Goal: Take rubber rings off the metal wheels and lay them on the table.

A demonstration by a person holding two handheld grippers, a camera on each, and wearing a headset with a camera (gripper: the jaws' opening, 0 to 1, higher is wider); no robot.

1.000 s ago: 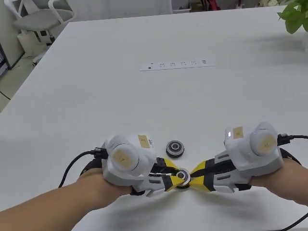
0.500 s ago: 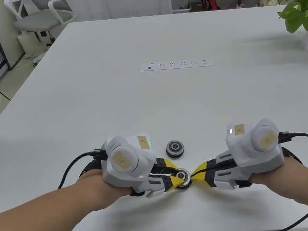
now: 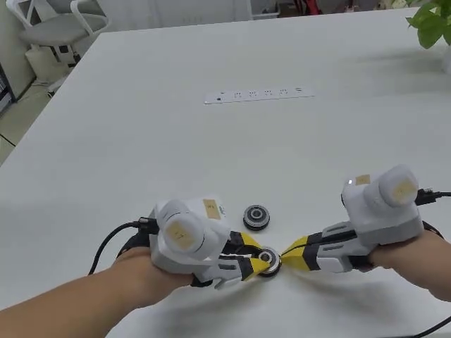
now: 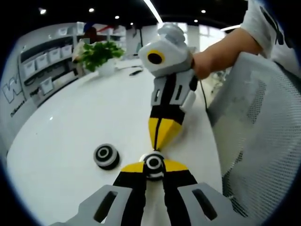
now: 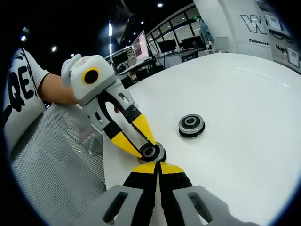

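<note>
We hold two matching tools. The left gripper (image 3: 259, 262) has a rounded pale grey housing, a cream disc (image 3: 179, 233) on the end cap, a small yellow sticker (image 3: 209, 206), a black cable (image 3: 113, 236) at the rear, and black jaws with yellow tips. The right gripper (image 3: 289, 252) has the same build, with a second cable (image 3: 437, 194). We wear a white short sleeve (image 5: 28, 70) printed with dark letters.

- A big white table (image 3: 141, 141) is stretching far across the room.
- A white power strip (image 3: 258, 94) is lying flat on it.
- A grey chair (image 3: 60, 28) is standing on the floor (image 3: 17, 116) past the far left corner.
- A green plant (image 3: 431, 24) is peeking in at the far right.
- Shelves (image 4: 40, 70) with white bins are lining one wall.
- Ceiling lights (image 4: 153, 8) are shining overhead.
- A mesh chair (image 4: 263, 132) is sitting beside the table.
</note>
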